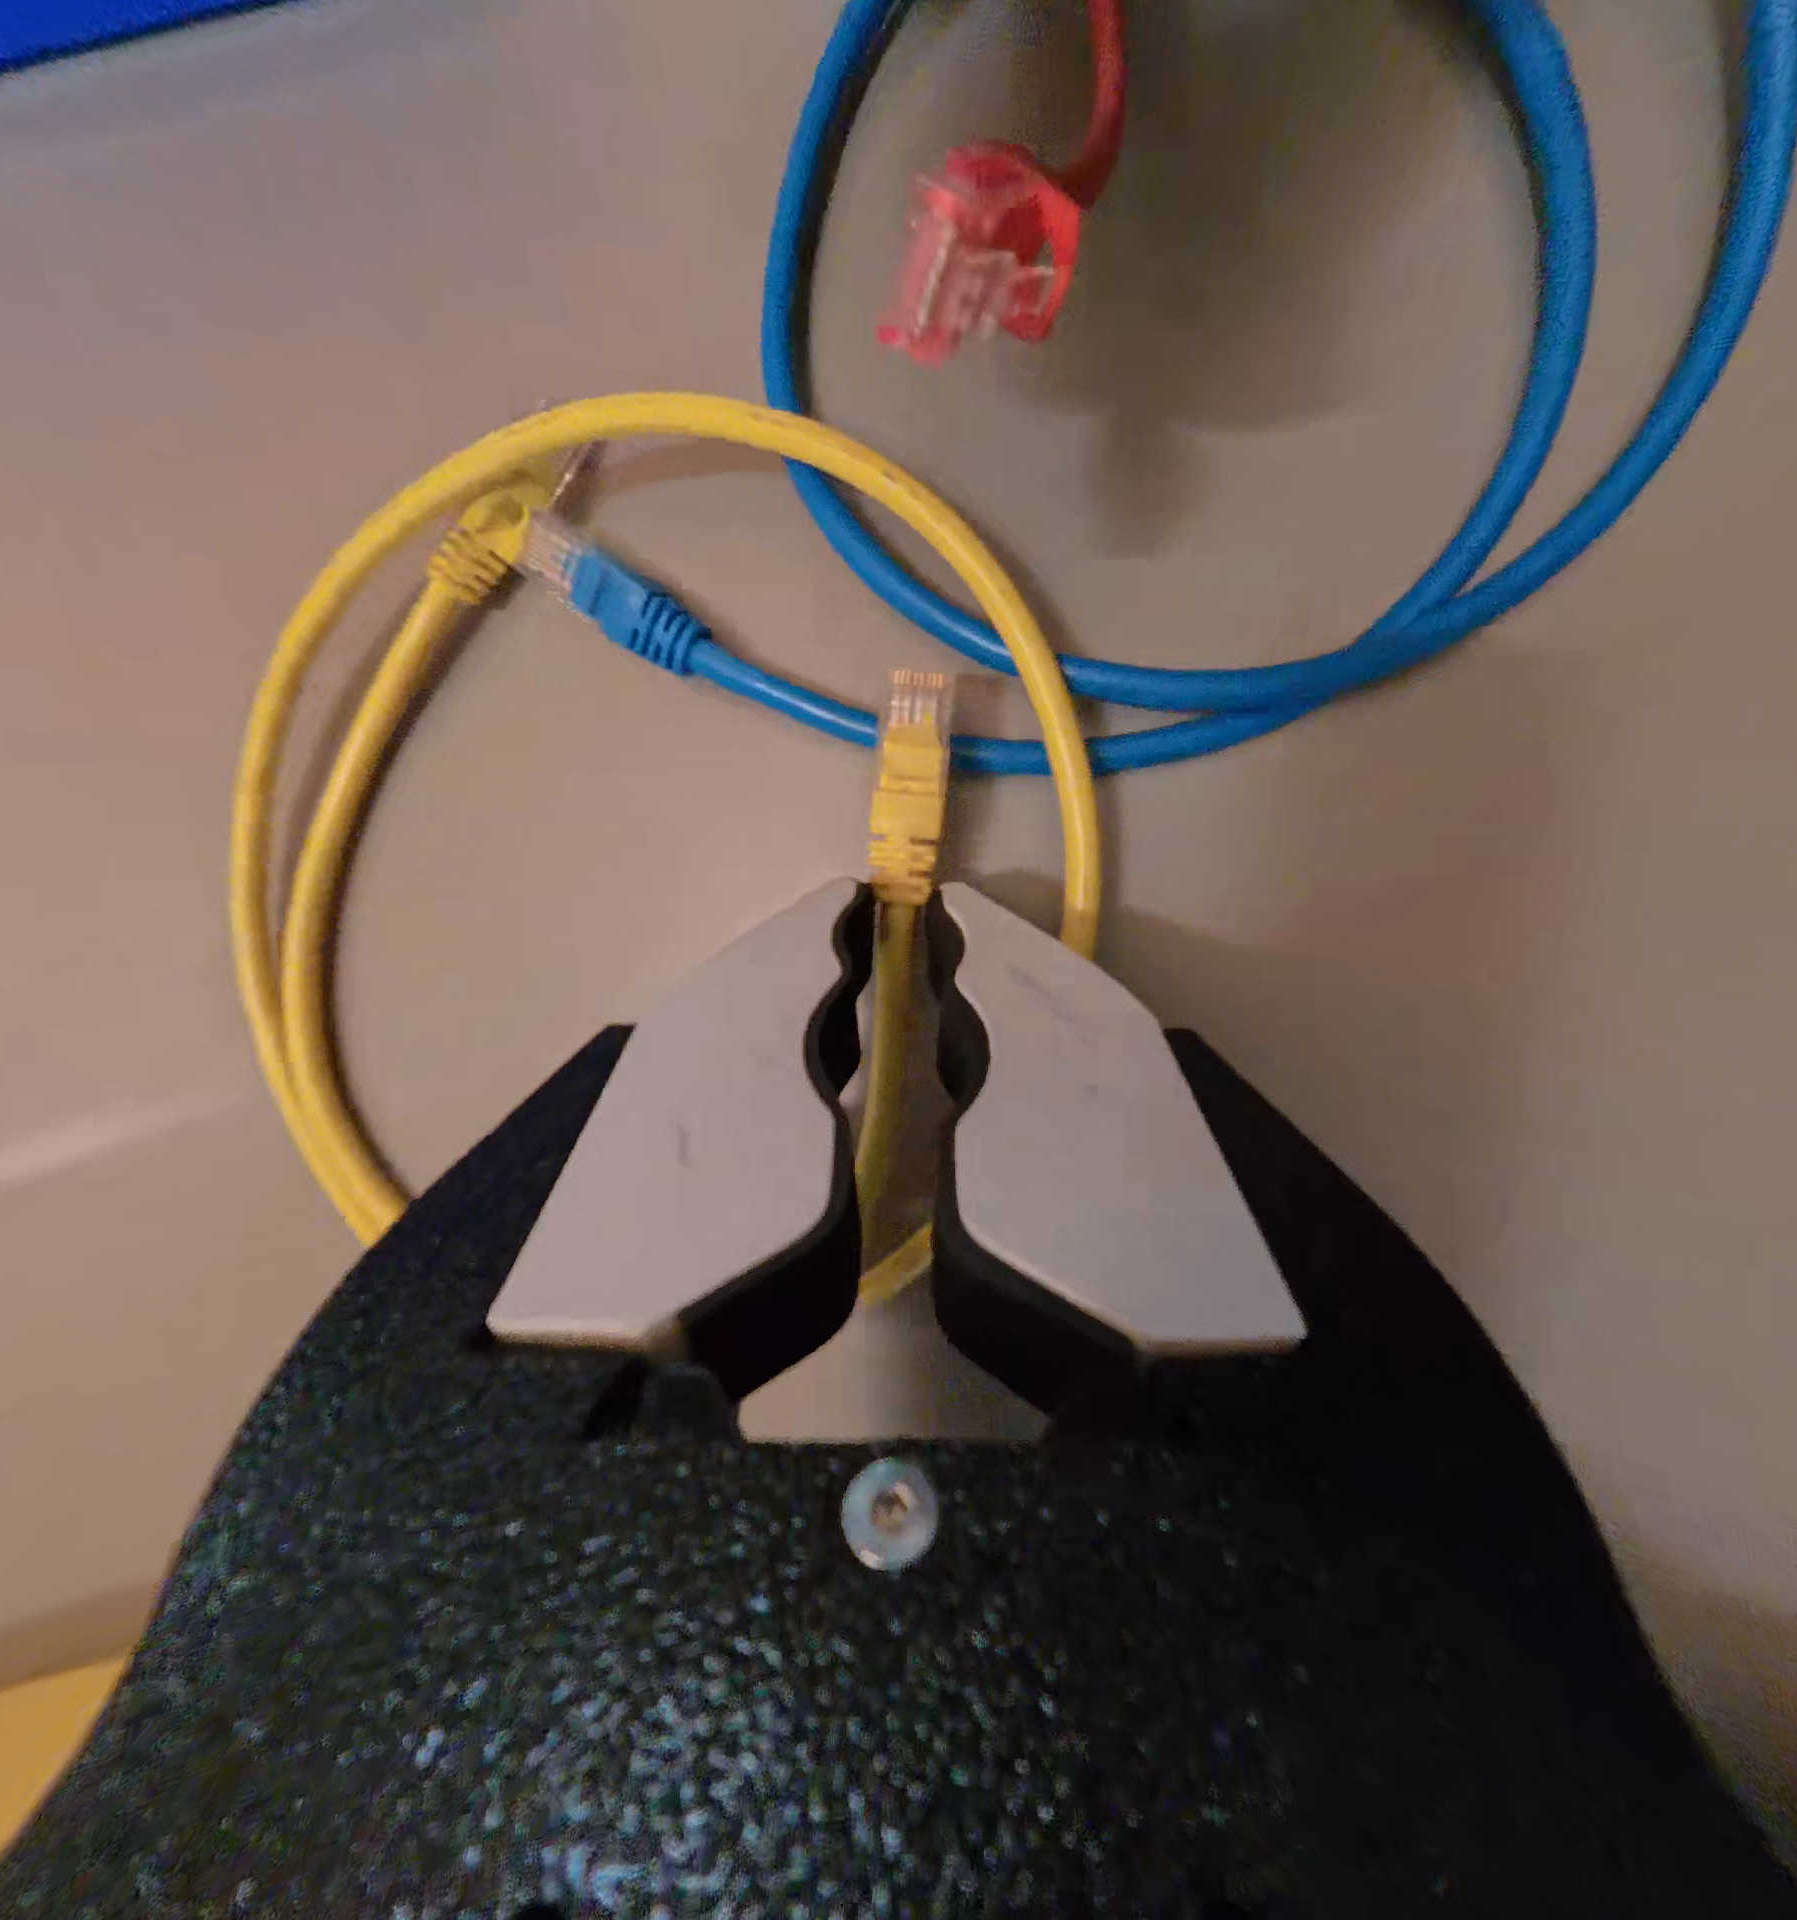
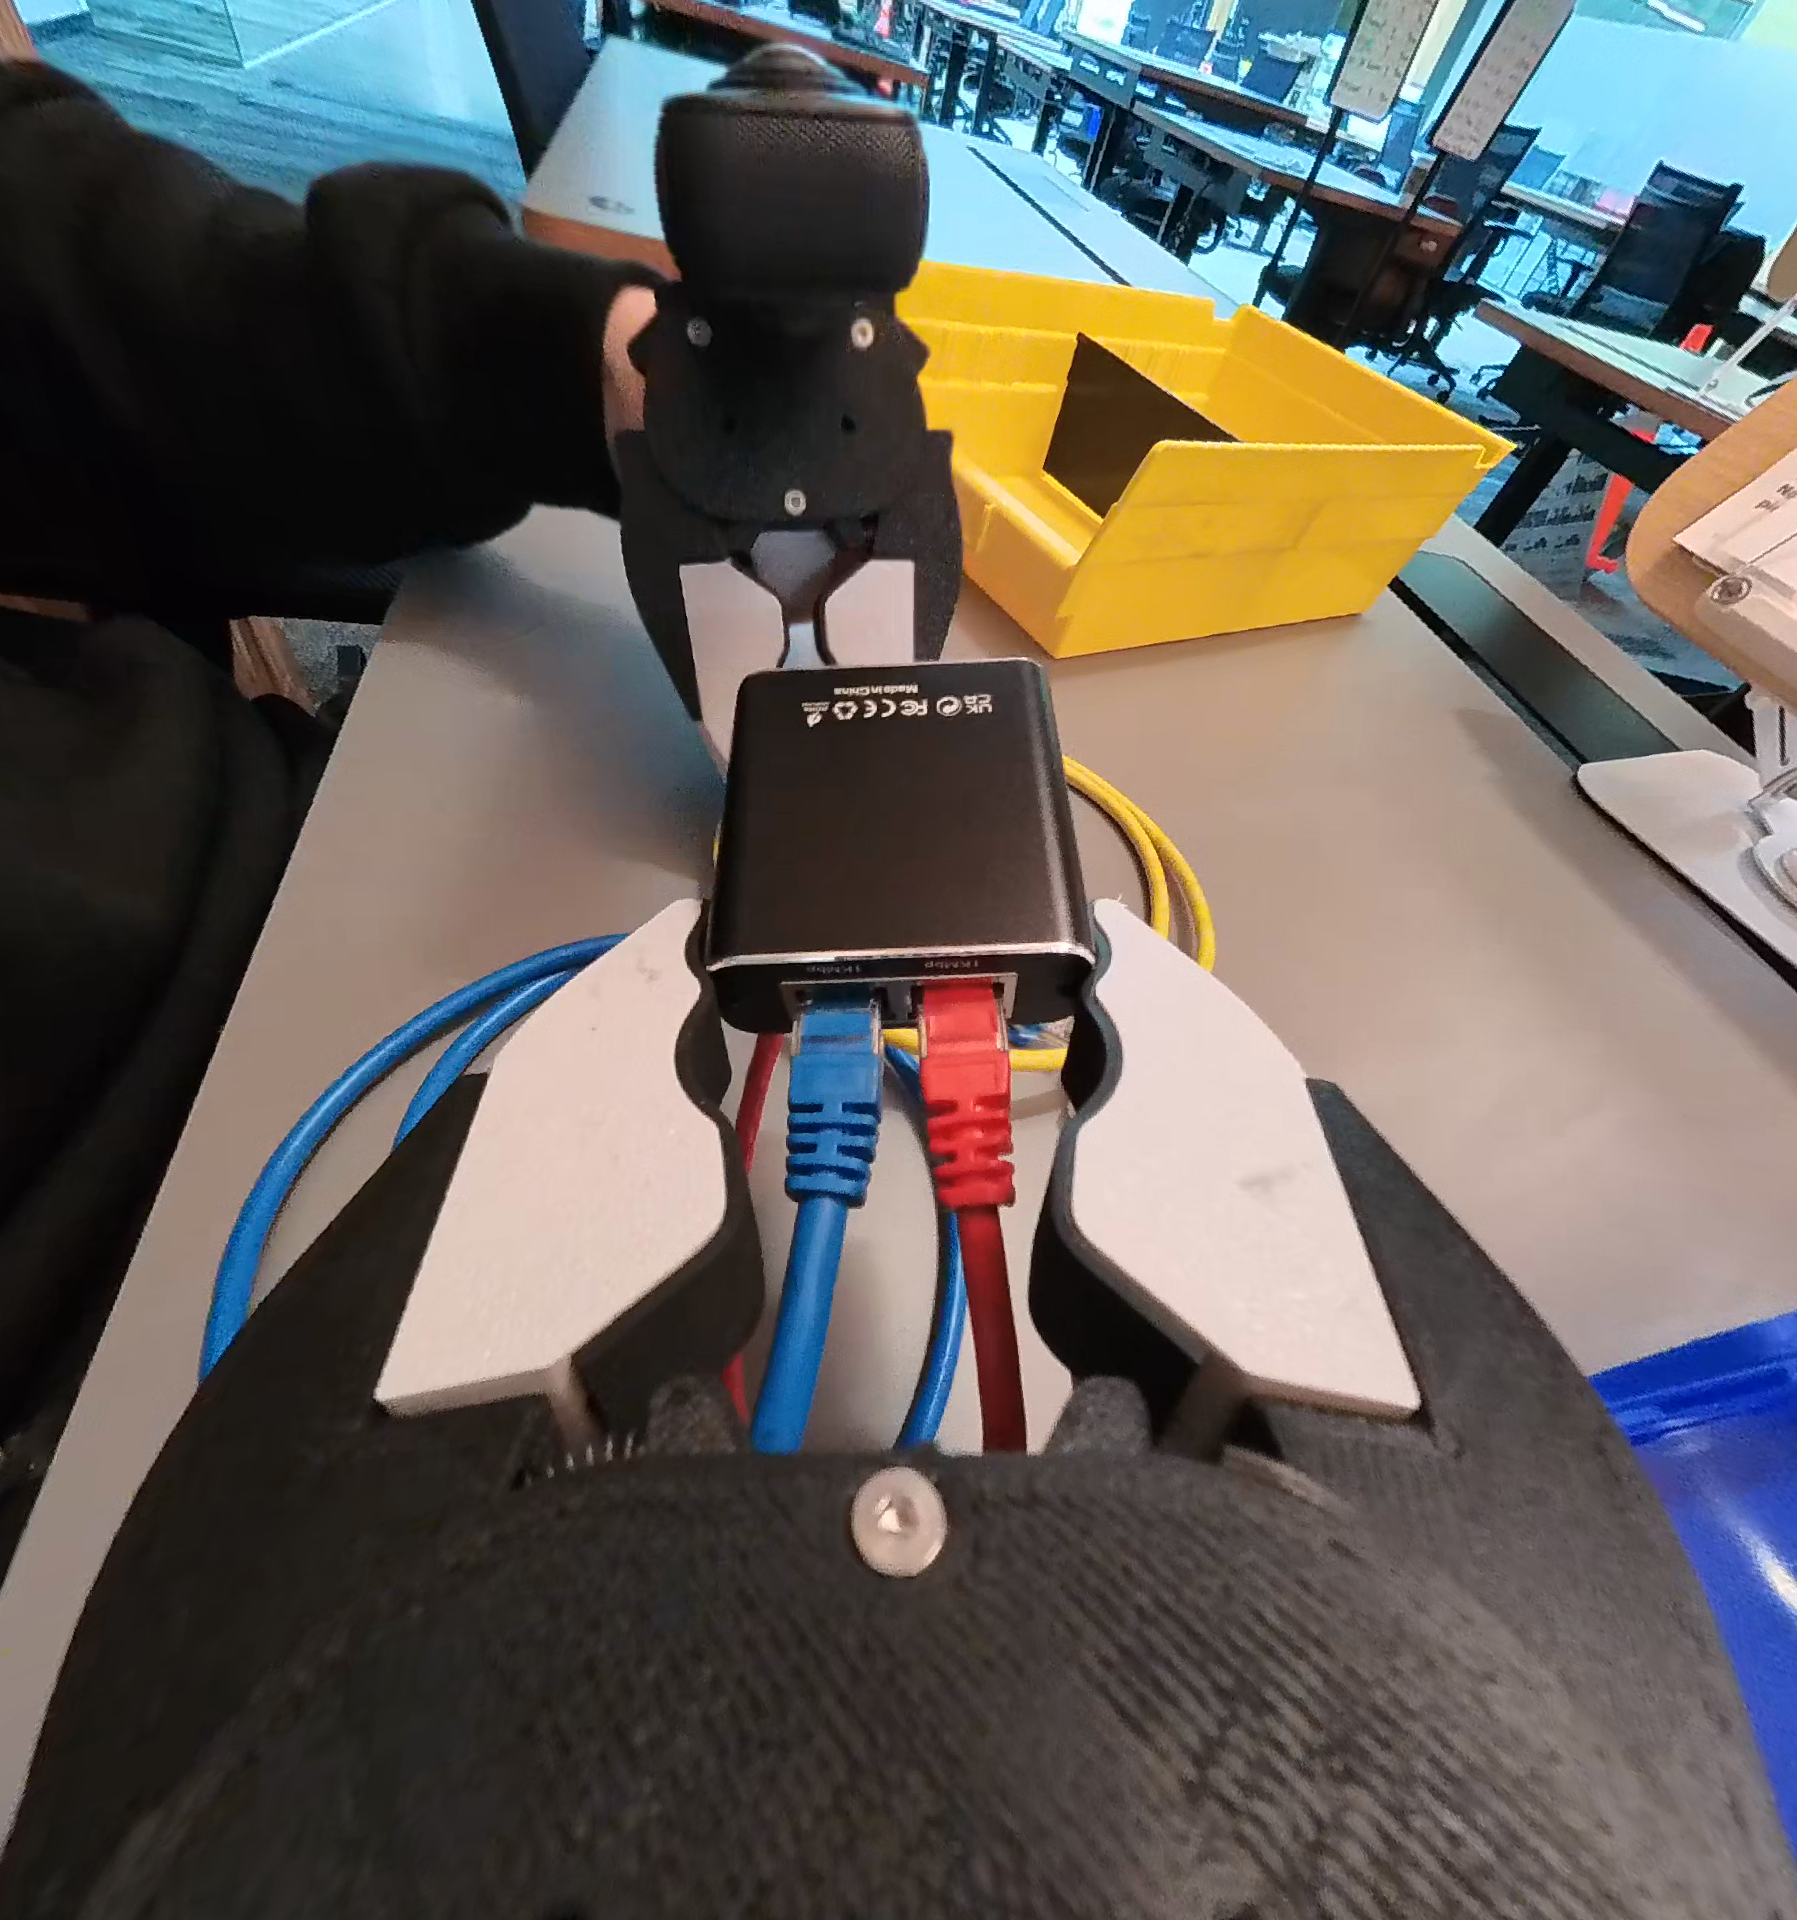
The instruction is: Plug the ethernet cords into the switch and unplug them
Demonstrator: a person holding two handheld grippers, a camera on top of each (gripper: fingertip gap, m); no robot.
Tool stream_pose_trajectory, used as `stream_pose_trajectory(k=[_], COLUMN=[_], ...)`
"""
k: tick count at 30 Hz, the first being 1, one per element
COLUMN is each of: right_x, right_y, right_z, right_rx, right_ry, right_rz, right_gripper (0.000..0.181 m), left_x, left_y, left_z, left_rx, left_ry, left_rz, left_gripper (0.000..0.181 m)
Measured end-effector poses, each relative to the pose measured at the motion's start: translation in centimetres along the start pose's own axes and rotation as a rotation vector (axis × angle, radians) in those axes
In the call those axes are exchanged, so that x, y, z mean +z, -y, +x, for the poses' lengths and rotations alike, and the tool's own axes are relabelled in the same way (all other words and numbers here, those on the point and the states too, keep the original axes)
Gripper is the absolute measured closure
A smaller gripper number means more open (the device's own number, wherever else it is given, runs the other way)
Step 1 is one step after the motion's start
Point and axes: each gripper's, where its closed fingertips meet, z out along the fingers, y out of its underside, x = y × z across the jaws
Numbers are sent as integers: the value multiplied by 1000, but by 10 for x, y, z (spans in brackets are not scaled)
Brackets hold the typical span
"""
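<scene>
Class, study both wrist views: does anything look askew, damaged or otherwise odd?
Nothing looks damaged. The switch is held upside down by the right gripper, its printed markings inverted; the left gripper pinches the yellow cord behind its plug.

blue cable (image 1: 1496,623) loops crowd the table (image 1: 250,416) ahead; left side lies bare.
</scene>
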Motion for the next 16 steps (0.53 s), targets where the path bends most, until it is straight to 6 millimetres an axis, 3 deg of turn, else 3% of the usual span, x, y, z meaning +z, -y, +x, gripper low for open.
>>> stream_pose_trajectory(k=[1,10,12,16], right_x=[0,-1,-1,0], right_y=[0,1,0,4], right_z=[0,-3,-3,-6], right_rx=[2,5,12,25], right_ry=[2,25,26,62], right_rz=[2,19,16,60], right_gripper=[118,119,119,119], left_x=[2,5,-3,-43], left_y=[0,6,12,37], left_z=[1,1,-4,-5], left_rx=[-12,-76,-72,56], left_ry=[-7,-81,-31,95], left_rz=[29,142,140,24], left_gripper=[172,172,172,172])
